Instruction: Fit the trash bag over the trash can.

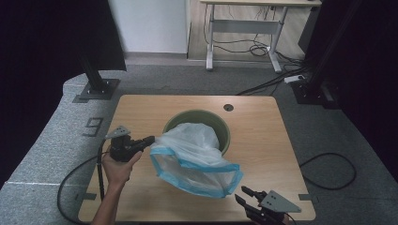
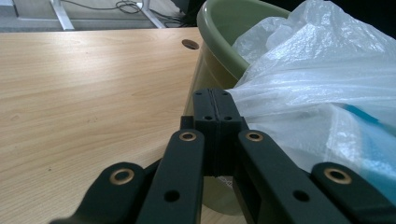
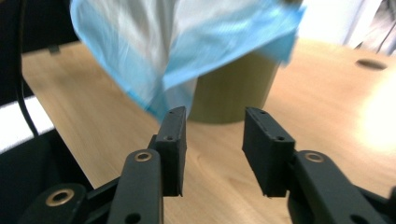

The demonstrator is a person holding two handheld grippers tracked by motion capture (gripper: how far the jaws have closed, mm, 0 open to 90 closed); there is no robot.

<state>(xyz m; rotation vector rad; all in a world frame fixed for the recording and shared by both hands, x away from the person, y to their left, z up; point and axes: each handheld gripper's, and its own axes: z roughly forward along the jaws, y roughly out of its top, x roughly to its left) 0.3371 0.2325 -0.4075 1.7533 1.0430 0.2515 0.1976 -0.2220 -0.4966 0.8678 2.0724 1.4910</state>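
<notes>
Lining a green bin [image 1: 224,132] with a clear plastic bag [image 1: 195,157] that has a blue rim looks like the job in hand. Left gripper [image 1: 149,139] sits just left of the bin, jaws pinched tight on the bag's edge, most likely to keep that side pinned at the rim while the other side gets pulled. Left gripper view shows the two pads pressed together with the film [image 2: 308,93] running out of them toward the bin [image 2: 219,56]. Most of the bag hangs out of the bin toward the near side, its blue-rimmed mouth spread over the table [image 1: 141,112]. Right gripper [image 1: 243,195] is near the table's front edge, below the bin, jaws partly apart with nothing between them. Bag's blue edge [image 3: 224,42] hangs just above and ahead of those jaws, not touching
</notes>
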